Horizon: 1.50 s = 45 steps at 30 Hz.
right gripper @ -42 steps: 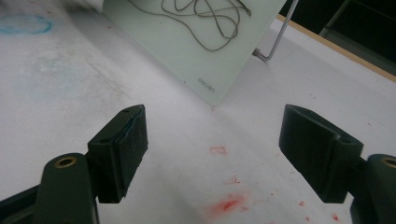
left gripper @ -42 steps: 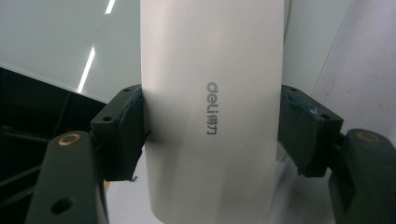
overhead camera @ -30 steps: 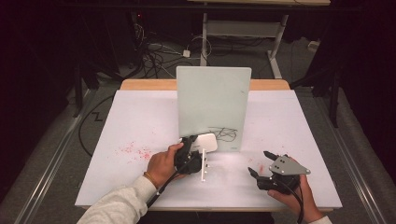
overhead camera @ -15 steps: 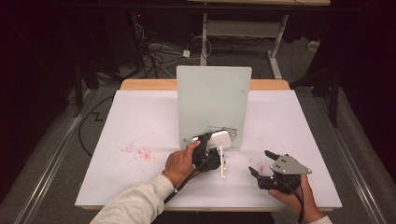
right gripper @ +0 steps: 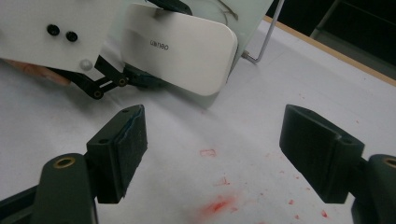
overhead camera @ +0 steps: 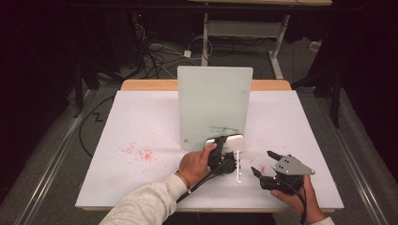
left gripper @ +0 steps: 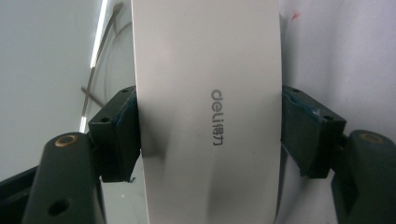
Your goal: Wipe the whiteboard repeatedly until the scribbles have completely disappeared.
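Eraser clamped between left gripper fingers

Eraser: white, flat, rounded corners, grey "deli" print on its broad face. Clamped across its width between the left gripper's jaws, projecting beyond them to the foot of the upright board.

Dark room, grey floor, tangled cables, metal frame
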### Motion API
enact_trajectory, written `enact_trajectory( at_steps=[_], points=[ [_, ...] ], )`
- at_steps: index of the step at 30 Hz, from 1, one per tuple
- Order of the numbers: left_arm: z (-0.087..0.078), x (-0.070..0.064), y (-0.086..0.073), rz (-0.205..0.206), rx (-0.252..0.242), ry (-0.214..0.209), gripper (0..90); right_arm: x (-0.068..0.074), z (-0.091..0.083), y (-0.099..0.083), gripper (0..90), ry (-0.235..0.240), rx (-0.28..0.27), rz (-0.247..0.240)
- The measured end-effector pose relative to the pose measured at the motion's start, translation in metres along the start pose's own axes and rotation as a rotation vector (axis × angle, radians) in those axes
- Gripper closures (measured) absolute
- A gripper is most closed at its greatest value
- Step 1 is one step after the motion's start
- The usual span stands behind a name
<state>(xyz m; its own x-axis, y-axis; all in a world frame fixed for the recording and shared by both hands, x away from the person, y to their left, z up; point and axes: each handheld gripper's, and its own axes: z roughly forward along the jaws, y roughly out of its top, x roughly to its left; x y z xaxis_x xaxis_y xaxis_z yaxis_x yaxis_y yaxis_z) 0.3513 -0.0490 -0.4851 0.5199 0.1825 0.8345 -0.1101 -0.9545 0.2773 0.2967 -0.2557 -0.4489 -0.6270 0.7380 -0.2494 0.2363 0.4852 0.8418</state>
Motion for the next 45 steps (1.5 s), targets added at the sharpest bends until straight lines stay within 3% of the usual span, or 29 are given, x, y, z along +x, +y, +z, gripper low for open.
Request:
enact_trajectory(
  at_steps=[3, 5, 9, 10, 14, 23, 28, 36, 45],
  points=[
    [-0.002, 0.004, -0.002, 0.012, -0.007, -0.003, 28.3, -0.002, -0.002, 0.000, 23.9, -0.006, -0.004, 0.004],
    [-0.005, 0.009, -0.003, 0.022, -0.007, 0.032, 28.8, -0.003, -0.002, -0.001, 24.0, -0.009, -0.007, 0.007],
    [-0.009, 0.025, -0.009, -0.014, -0.010, 0.050, 28.9, -0.002, -0.003, -0.001, 24.0, -0.011, -0.007, 0.009],
    [-0.013, 0.036, -0.015, -0.045, -0.009, 0.074, 28.9, -0.002, -0.003, 0.000, 24.0, -0.010, -0.011, 0.003],
    [-0.019, 0.050, -0.030, -0.096, -0.005, 0.073, 28.9, -0.002, -0.003, 0.000, 24.0, -0.010, -0.010, 0.005],
    [-0.019, 0.031, -0.057, -0.084, -0.001, 0.064, 28.9, -0.001, -0.002, 0.000, 24.0, -0.006, -0.003, 0.008],
    [-0.019, 0.024, -0.061, -0.083, 0.006, 0.068, 28.9, 0.000, -0.001, 0.000, 24.0, -0.004, 0.000, 0.004],
    [-0.016, 0.023, -0.051, -0.096, -0.001, 0.065, 28.9, 0.001, 0.000, 0.000, 24.0, 0.002, 0.000, -0.002],
    [-0.008, 0.021, -0.018, -0.064, -0.032, 0.060, 28.7, 0.000, 0.000, -0.001, 24.0, 0.002, 0.001, 0.008]
  ],
)
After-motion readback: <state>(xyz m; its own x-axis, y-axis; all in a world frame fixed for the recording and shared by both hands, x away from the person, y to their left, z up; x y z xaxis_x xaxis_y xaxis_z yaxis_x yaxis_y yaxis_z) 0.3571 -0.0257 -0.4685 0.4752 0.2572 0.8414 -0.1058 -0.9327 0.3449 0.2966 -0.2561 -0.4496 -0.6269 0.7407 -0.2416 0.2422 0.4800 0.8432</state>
